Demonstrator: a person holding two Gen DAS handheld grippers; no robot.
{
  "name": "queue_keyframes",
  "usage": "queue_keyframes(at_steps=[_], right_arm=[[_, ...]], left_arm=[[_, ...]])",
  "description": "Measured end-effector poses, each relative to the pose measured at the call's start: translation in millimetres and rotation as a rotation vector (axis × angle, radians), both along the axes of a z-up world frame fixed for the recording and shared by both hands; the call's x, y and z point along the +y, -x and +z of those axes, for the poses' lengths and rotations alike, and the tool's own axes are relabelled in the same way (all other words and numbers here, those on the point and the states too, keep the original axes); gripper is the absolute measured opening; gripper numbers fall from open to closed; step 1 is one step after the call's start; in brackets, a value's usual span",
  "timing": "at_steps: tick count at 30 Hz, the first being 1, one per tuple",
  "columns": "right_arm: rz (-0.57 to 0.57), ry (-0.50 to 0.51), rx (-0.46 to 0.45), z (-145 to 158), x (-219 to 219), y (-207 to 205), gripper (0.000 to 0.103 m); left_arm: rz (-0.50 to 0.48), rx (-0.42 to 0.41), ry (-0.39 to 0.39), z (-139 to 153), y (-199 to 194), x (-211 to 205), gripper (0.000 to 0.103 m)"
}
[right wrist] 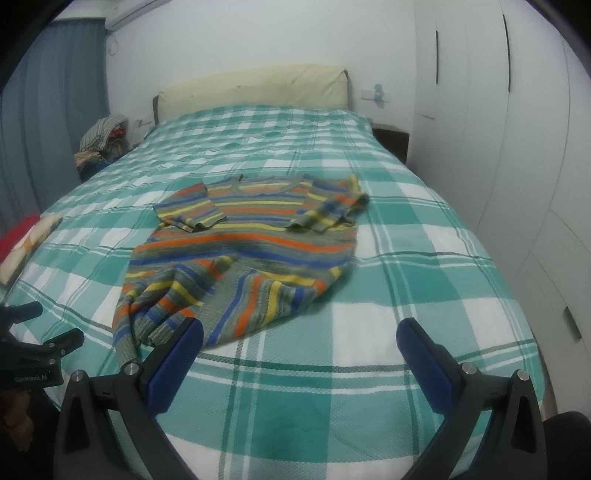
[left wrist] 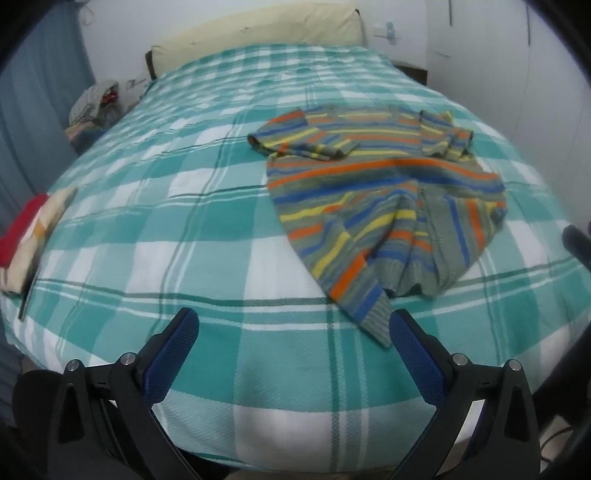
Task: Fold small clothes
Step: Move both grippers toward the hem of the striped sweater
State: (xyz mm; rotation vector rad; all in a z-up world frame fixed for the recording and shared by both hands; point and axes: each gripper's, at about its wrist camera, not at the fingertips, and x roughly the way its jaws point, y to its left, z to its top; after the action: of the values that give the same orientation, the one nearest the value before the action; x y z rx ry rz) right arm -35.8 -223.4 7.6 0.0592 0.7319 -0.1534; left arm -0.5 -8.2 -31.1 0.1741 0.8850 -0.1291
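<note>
A small striped sweater, grey with orange, yellow and blue bands, lies on the teal and white plaid bed. Both sleeves are folded in over the chest and the hem end is rumpled toward me. It also shows in the right wrist view. My left gripper is open and empty, just short of the sweater's near hem corner. My right gripper is open and empty, near the hem at the bed's near end. The left gripper shows at the left edge of the right wrist view.
A red and cream folded stack lies at the bed's left edge. A pile of clothes sits beside the bed at the far left. A cream headboard stands at the far end. White wardrobe doors are on the right.
</note>
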Motion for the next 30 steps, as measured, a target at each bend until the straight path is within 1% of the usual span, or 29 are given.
queue_keyframes(at_steps=[3,5,9,12,15,16,18,20,22,23,25,26,28,30], right_arm=[[0.025,-0.001,-0.006,-0.2,4.5,2.1,0.103],[0.058,-0.012,-0.016,0.4,8.4,4.3,0.103],[0.096,-0.002,-0.034,4.5,15.7,8.0,0.103],[0.106,0.003,-0.047,10.2,16.6,11.8,0.103],[0.160,-0.002,-0.015,11.3,16.1,12.8,0.103],[0.213,0.008,0.023,10.5,16.5,12.2,0.103],[0.268,0.062,0.061,10.8,18.4,14.4,0.103],[0.291,0.145,0.078,14.0,17.4,20.1,0.103],[0.276,0.162,0.075,19.8,11.9,24.2,0.103],[0.263,0.148,0.066,22.1,9.5,26.8,0.103],[0.219,0.084,0.035,27.1,3.8,32.3,0.103],[0.201,0.040,0.018,26.9,1.7,36.5,0.103],[0.179,-0.006,0.005,22.5,1.2,40.5,0.103],[0.152,-0.041,-0.003,15.0,3.2,44.2,0.103]], left_arm=[[-0.037,0.012,0.047,1.2,-0.5,-0.6,0.103],[-0.090,0.033,0.067,1.2,1.0,-5.2,0.103],[-0.138,0.017,0.057,5.3,8.9,-14.1,0.103],[-0.171,0.022,0.069,9.4,10.9,-14.3,0.103],[-0.200,0.020,0.047,14.1,11.7,-10.0,0.103],[-0.206,0.014,0.027,17.0,11.5,-7.6,0.103],[-0.205,0.012,0.012,23.3,7.8,-1.3,0.103],[-0.199,0.012,0.048,32.3,4.3,6.0,0.103],[-0.186,-0.007,0.082,40.0,4.8,9.2,0.103],[-0.174,-0.020,0.088,43.1,6.0,9.2,0.103],[-0.129,-0.047,0.089,46.7,11.9,6.6,0.103],[-0.123,-0.054,0.096,46.8,14.5,5.9,0.103],[-0.134,-0.054,0.114,43.7,20.1,2.5,0.103],[-0.164,-0.032,0.107,37.7,24.1,-2.4,0.103]])
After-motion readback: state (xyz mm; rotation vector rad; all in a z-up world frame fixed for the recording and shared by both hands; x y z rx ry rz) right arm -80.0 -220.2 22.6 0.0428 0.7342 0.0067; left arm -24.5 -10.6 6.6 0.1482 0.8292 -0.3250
